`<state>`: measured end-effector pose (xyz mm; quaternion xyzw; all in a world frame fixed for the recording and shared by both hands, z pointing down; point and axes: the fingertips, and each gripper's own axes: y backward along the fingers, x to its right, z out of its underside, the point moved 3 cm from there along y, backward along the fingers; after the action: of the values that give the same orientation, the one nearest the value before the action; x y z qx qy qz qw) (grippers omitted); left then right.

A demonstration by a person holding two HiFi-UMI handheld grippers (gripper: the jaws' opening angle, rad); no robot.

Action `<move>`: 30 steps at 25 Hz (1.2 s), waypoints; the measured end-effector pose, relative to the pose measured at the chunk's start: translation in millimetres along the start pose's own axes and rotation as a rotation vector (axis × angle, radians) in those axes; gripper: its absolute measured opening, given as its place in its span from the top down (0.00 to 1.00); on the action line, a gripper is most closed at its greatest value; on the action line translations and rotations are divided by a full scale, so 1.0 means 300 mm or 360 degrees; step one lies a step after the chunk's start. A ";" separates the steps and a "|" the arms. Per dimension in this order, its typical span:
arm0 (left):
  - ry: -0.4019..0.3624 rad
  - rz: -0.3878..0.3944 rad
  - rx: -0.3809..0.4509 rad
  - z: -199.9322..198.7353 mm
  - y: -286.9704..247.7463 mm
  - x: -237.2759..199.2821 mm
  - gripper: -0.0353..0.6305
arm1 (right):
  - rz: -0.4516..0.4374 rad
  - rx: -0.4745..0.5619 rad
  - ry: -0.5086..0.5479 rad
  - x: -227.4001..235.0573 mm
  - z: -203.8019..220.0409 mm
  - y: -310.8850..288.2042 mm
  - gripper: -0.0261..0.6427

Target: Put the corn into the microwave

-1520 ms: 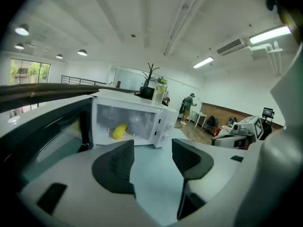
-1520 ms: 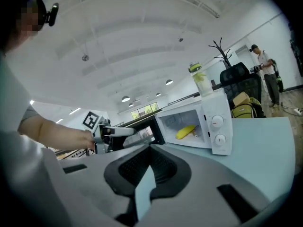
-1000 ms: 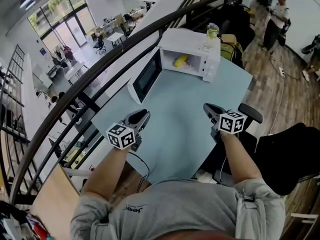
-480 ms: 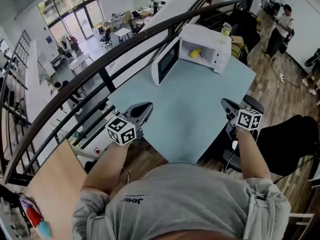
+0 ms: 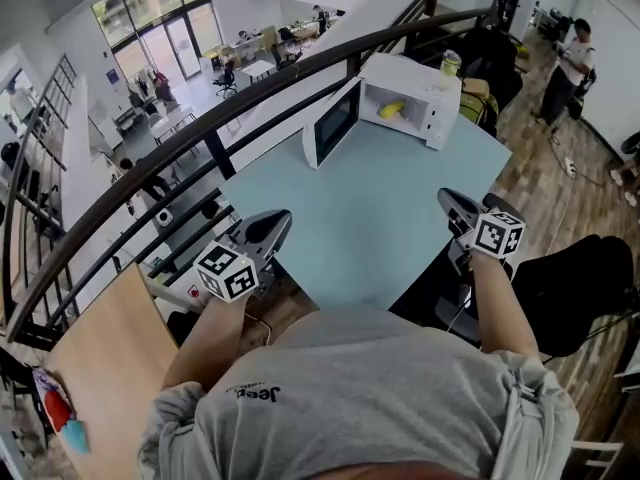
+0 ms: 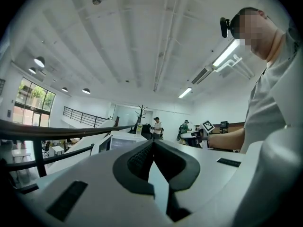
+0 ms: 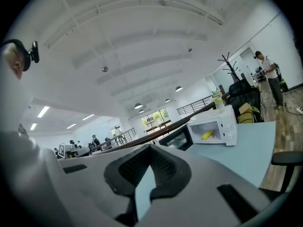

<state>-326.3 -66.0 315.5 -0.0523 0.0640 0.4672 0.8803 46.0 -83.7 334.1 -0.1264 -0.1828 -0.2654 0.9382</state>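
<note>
**Where are the arms?**
Both bare forearms stretch forward from the body. The left gripper (image 5: 272,223) points roughly level, just off the near left corner of the pale blue table (image 5: 370,208). The right gripper (image 5: 452,203) is at the table's near right edge. Both are well apart from the boxy white microwave (image 5: 425,93) at the far end.

**And the claws?**
Each pair is pressed together, pads meeting at the tips, with nothing between them.

**Where is the corn?**
The yellow corn cob (image 5: 392,109) lies inside the microwave's lit cavity. Its door (image 5: 333,123) is swung wide open to the left. A clear bottle (image 5: 451,63) stands on top.

**Do the views differ?**
The right gripper view looks into the cavity and shows the cob. The left gripper view sees the microwave from its door side, so the cob is hidden, but it catches the right forearm and its marker cube (image 6: 207,125). Only the head view shows both grippers and the dark curved railing (image 5: 260,98) beyond the table.
</note>
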 end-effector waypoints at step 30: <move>-0.0066 0.0116 -0.0040 0.051 -0.567 0.622 0.92 | -0.0296 -0.0128 0.0105 0.244 0.021 0.442 0.94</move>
<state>-80.8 -6.3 305.9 -0.0512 0.0418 0.5008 0.8630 174.4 -5.0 351.2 -0.1376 -0.1521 -0.3624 0.9092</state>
